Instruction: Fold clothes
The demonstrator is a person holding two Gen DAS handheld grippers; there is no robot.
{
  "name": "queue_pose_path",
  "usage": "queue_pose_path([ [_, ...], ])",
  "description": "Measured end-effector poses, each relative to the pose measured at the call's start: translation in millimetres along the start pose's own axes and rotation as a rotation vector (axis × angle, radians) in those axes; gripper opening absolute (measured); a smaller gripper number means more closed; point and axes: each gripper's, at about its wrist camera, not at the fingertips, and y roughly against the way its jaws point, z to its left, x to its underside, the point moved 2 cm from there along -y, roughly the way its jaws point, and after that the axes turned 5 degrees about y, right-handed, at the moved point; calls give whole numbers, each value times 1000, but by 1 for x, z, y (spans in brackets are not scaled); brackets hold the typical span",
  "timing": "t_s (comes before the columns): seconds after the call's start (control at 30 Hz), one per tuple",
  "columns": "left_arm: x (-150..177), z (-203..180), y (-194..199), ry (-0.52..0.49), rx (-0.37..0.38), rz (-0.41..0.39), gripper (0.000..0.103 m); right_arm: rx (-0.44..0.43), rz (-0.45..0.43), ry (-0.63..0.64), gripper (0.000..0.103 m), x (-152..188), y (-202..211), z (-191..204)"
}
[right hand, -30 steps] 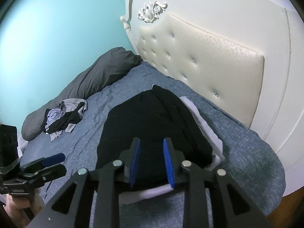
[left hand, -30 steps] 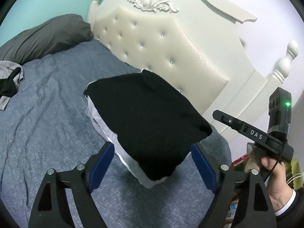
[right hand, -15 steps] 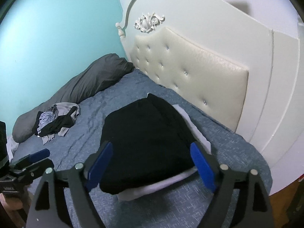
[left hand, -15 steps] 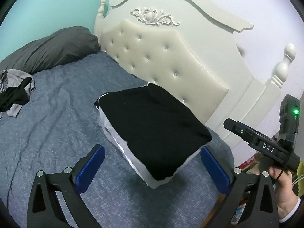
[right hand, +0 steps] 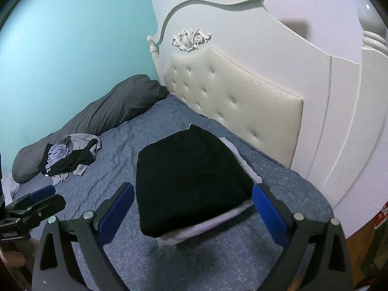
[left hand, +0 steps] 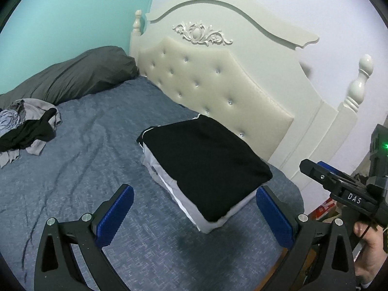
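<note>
both your grippers, left [left hand: 194, 214] and right [right hand: 192, 209], hung empty, jaws just spread wide; the rumpled grey-and-black clothes heap [left hand: 26, 131] lay far left, nearer your left one.

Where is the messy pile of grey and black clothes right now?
The messy pile of grey and black clothes lies on the blue bedsheet, at the left in both wrist views, against the long dark grey pillow and apart from the folded black garment.
</note>
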Motion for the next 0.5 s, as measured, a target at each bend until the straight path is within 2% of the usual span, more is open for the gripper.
queue_pose_path([
  [0.5, 8, -17, 43, -54, 21, -41, 103, 42, -16, 0, 100, 5, 50, 12],
])
